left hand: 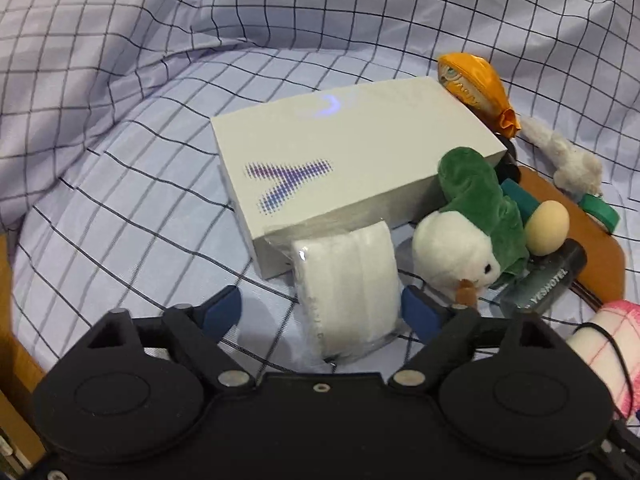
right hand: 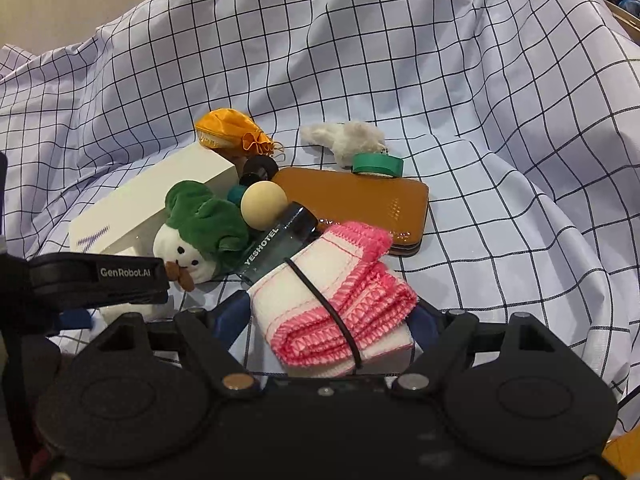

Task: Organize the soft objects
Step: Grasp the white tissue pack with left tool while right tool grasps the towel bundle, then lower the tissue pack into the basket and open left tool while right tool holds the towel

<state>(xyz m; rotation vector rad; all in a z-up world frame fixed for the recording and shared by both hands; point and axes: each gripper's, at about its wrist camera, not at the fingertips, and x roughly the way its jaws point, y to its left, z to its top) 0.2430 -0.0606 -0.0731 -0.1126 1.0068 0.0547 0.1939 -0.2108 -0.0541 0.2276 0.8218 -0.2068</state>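
- Left gripper (left hand: 322, 310) gapes wide around a wrapped white pack (left hand: 348, 292); its right pad touches the pack, its left stands clear
- Right gripper (right hand: 332, 320) clamps a folded pink cloth (right hand: 336, 304)
- Pack leans against the box (left hand: 340, 152); plush (left hand: 468, 224) just right of the box; orange pouch (left hand: 476, 84) behind the box

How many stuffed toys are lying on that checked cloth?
2. A green-and-white plush leans against the white box; a fluffy white one lies behind the brown case, beside a green tape roll. Others may be hidden in the pile.
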